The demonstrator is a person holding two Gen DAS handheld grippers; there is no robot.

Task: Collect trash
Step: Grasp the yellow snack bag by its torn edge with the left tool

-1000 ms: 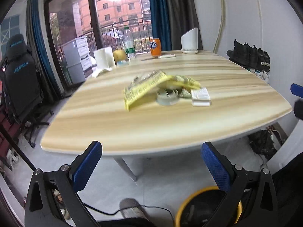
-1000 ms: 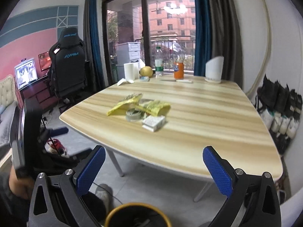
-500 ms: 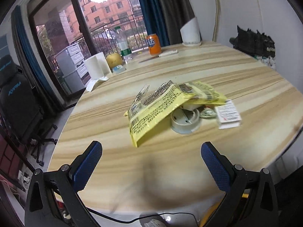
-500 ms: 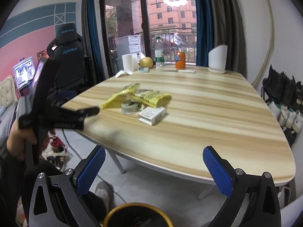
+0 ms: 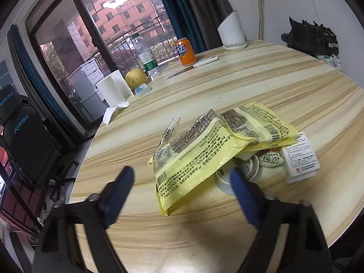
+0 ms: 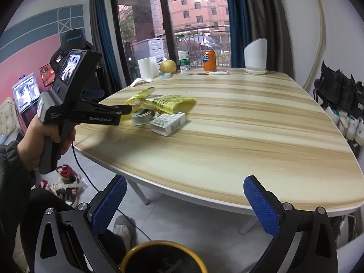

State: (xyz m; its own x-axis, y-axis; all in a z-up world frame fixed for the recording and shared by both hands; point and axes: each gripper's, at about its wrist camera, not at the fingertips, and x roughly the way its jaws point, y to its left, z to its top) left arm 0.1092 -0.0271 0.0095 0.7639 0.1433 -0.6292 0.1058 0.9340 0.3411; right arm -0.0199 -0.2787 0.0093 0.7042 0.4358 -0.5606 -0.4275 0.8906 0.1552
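A pile of trash lies on the wooden table point(image 5: 227, 227): a yellow snack wrapper point(image 5: 195, 161), a second yellow wrapper point(image 5: 264, 122), a round tape roll point(image 5: 227, 177) under them, a small sachet point(image 5: 271, 159) and a white box point(image 5: 300, 159). My left gripper point(image 5: 182, 186) is open, its fingers straddling the near end of the first wrapper just above the table. It shows in the right wrist view point(image 6: 122, 111) beside the pile point(image 6: 159, 104). My right gripper point(image 6: 182, 200) is open and empty, off the table's near edge above a yellow-rimmed bin point(image 6: 159, 257).
At the table's far end stand an orange can point(image 5: 185, 51), a water bottle point(image 5: 146, 59), a pear point(image 5: 136, 77), a paper towel roll point(image 5: 115, 88), a knife point(image 5: 193, 66) and a white holder point(image 5: 233, 30). A gaming chair point(image 5: 25, 132) stands left. Shoes point(image 6: 341, 104) line the right wall.
My left gripper has moved forward and down over the table to the yellow wrapper and its jaws have narrowed somewhat. My right gripper has stayed nearly still above the bin.
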